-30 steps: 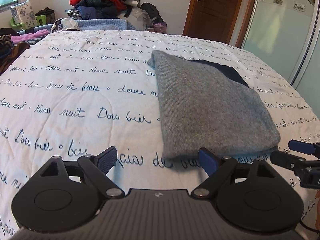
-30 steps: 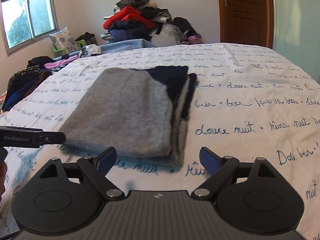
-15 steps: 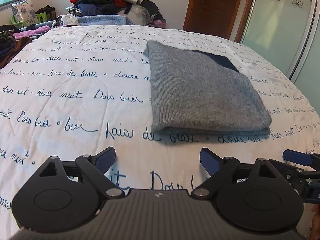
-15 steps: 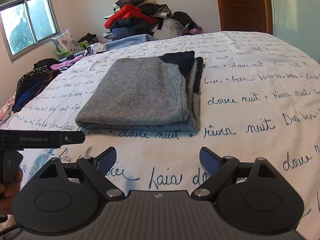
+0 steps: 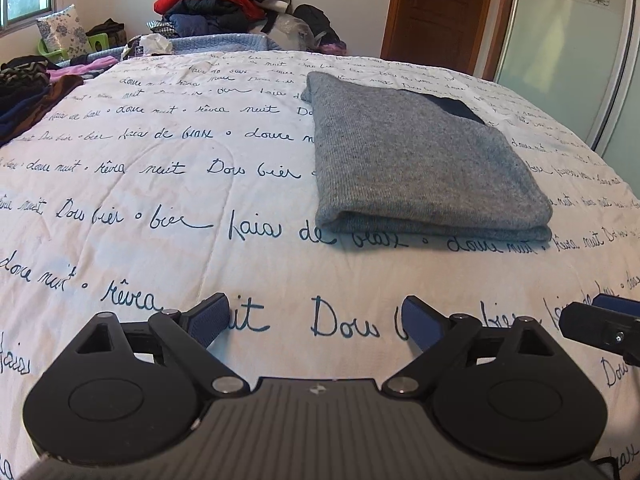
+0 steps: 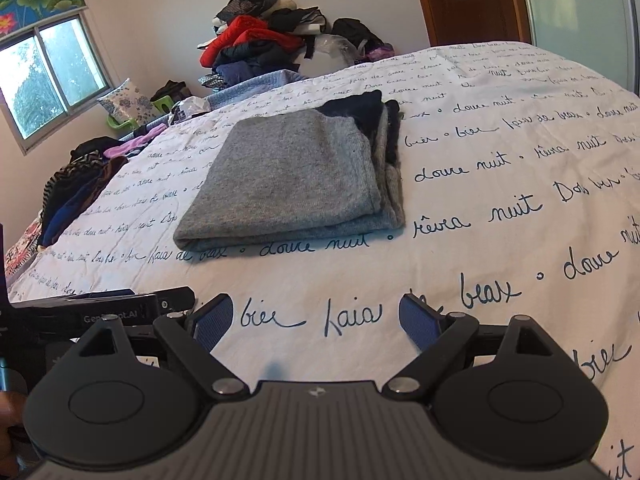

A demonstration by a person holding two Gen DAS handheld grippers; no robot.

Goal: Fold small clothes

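Observation:
A grey knit garment (image 5: 416, 164) with a dark navy part lies folded flat on the white bedspread (image 5: 160, 200); it also shows in the right wrist view (image 6: 292, 184). My left gripper (image 5: 316, 320) is open and empty, well short of the garment's near edge. My right gripper (image 6: 316, 320) is open and empty, also back from the garment. The right gripper's tip shows at the right edge of the left wrist view (image 5: 600, 324), and the left gripper's side shows in the right wrist view (image 6: 104, 308).
A pile of clothes (image 5: 216, 8) rises behind the bed's far end. More clothes (image 6: 76, 188) lie along the bed's left side. A wooden door (image 5: 436, 12) and a frosted sliding panel (image 5: 560, 60) stand at the right.
Both grippers have drawn back from the folded garment, which now lies farther away in both views. The garment has not moved. Both stay open.

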